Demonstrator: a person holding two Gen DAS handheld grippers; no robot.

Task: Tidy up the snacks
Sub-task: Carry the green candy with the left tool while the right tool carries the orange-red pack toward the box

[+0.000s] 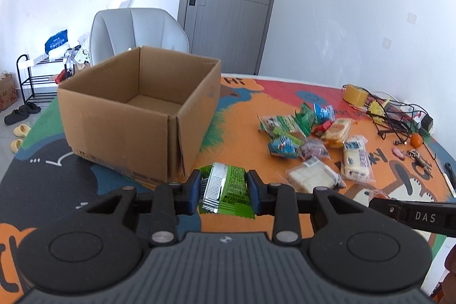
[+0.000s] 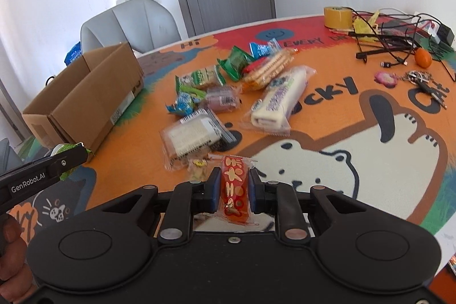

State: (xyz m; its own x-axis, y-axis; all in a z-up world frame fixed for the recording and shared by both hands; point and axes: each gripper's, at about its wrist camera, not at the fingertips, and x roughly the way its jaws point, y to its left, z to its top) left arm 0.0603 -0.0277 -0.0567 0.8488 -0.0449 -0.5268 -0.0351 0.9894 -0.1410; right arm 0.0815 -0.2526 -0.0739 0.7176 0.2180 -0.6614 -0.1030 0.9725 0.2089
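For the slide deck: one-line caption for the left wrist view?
Left gripper clamps a green foil snack packet near the open brown cardboard box; more snacks lie on the orange cartoon mat.

L gripper [image 1: 223, 188]: jaws clamped on green snack packet [image 1: 225, 187], fingers level, aimed 12 o'clock | R gripper [image 2: 234, 188]: jaws clamped on red snack packet [image 2: 235, 190], held upright | L gripper at 9 o'clock in right wrist view | both above table.

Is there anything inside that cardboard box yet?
No, in the left wrist view the cardboard box stands open and the part of its floor that shows is bare, while the green snack packet sits clamped in the jaws.
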